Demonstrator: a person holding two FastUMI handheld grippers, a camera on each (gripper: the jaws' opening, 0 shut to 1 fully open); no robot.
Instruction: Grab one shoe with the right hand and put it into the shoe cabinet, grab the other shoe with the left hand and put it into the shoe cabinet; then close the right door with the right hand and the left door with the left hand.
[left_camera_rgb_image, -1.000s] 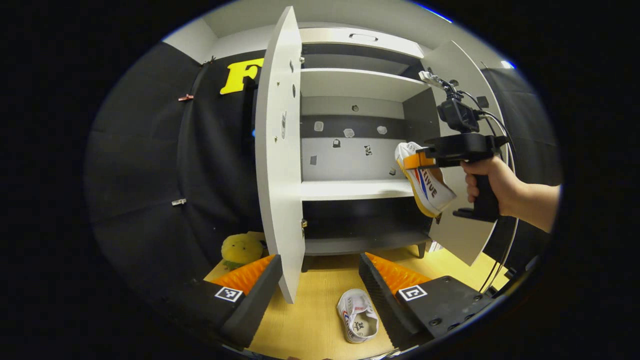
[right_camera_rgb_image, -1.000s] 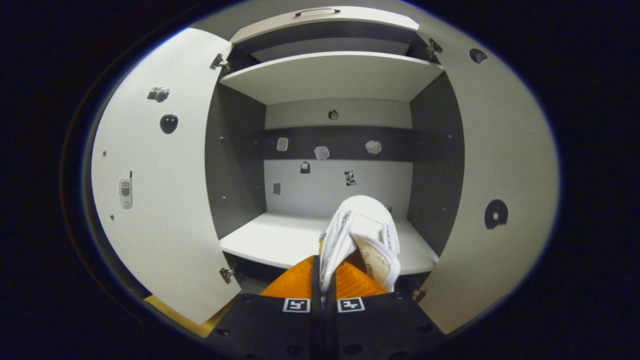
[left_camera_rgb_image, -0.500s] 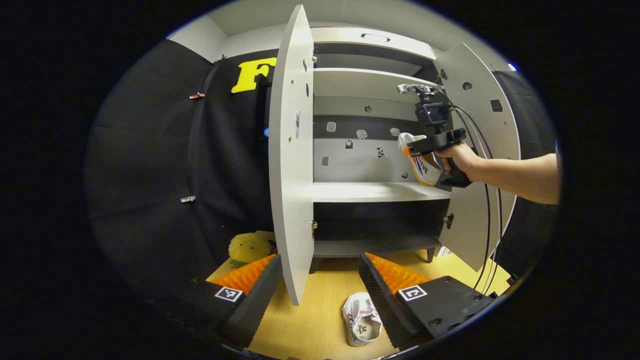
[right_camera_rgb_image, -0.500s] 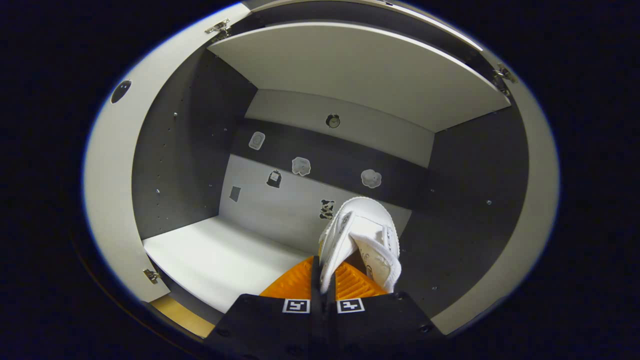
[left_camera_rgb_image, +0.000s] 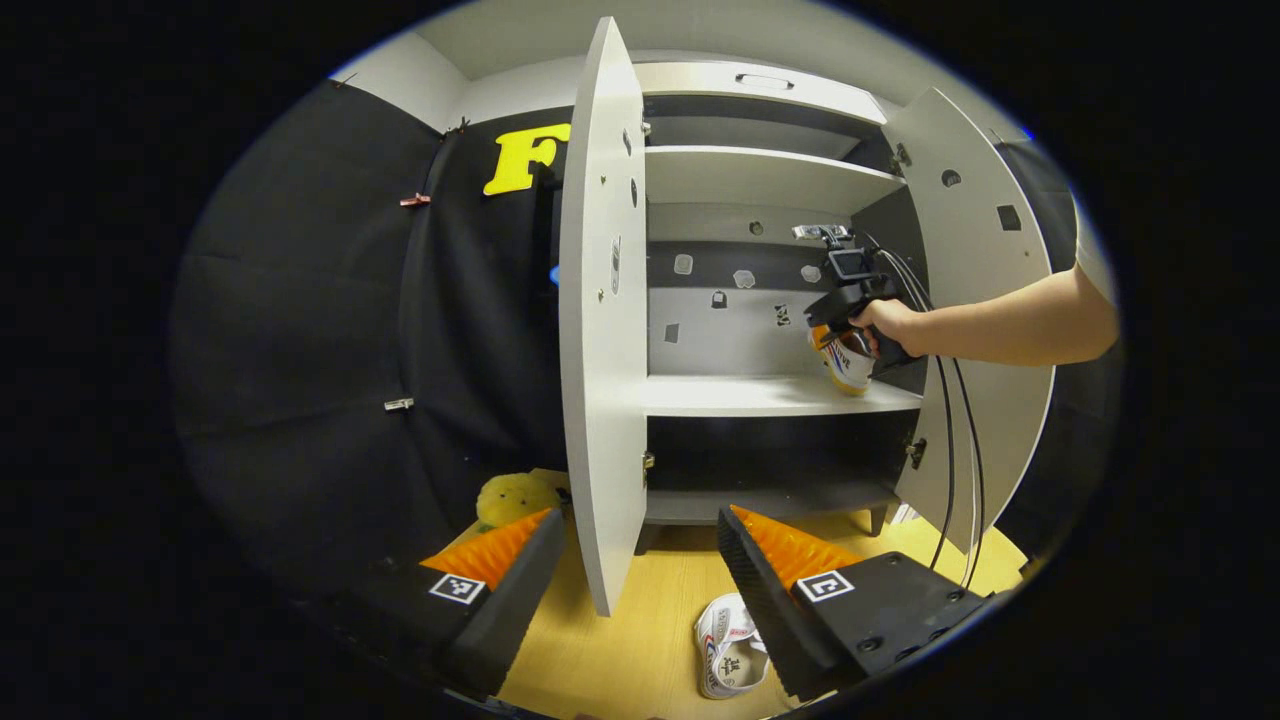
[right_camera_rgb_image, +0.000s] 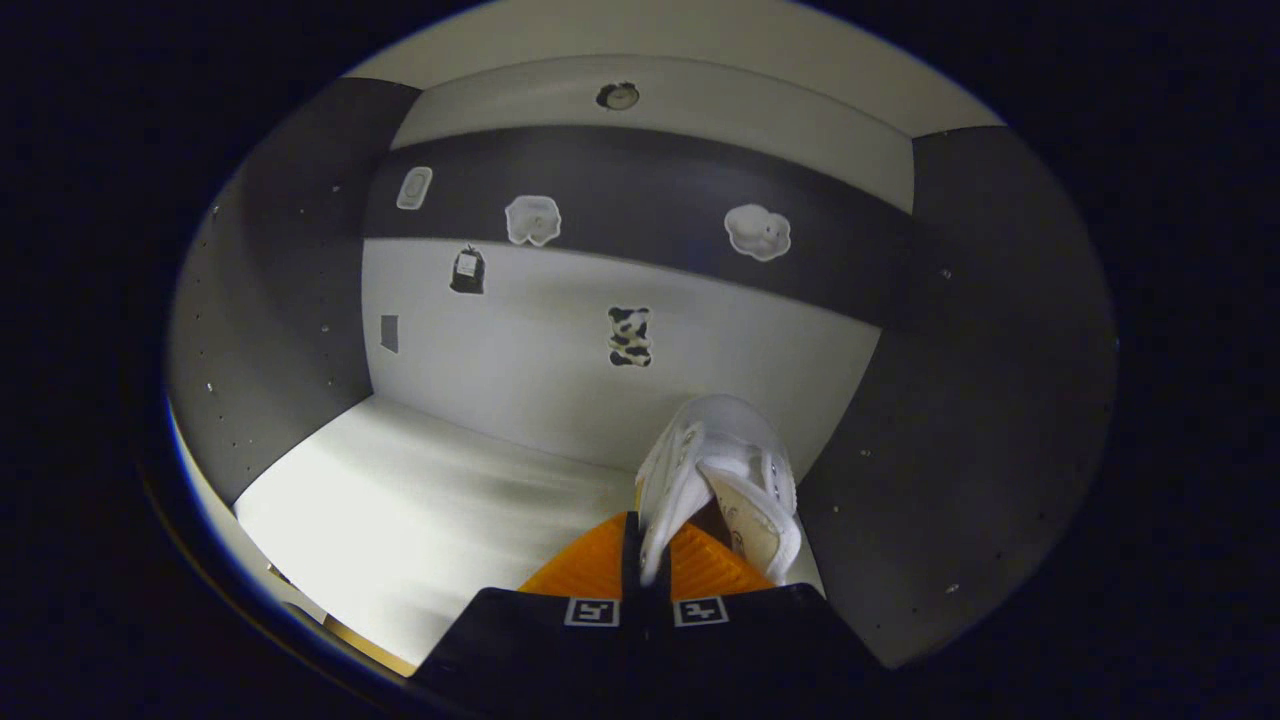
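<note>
- The right gripper is clamped on the edge of a white shoe; its fingers meet on the shoe's collar, and the toe ahead of them hides where the shoe meets the shelf, so I cannot tell whether it touches down.
- From the left gripper view, that same shoe sits low over the right end of the middle shelf, inside the shoe cabinet, half covered by the hand holding the right gripper. Writing on its side is too small to read.
- The left gripper hangs with its fingers spread wide, holding nothing.
- Just below and between those fingers, the other shoe lies on the wooden floor, partly cut off behind the right-side finger.
- The left door stands edge-on straight ahead; the right door is swung open beyond the arm.
- A yellow soft toy peeks out behind the left-side finger.
- Stickers dot the back wall, too blurred to identify.
</note>
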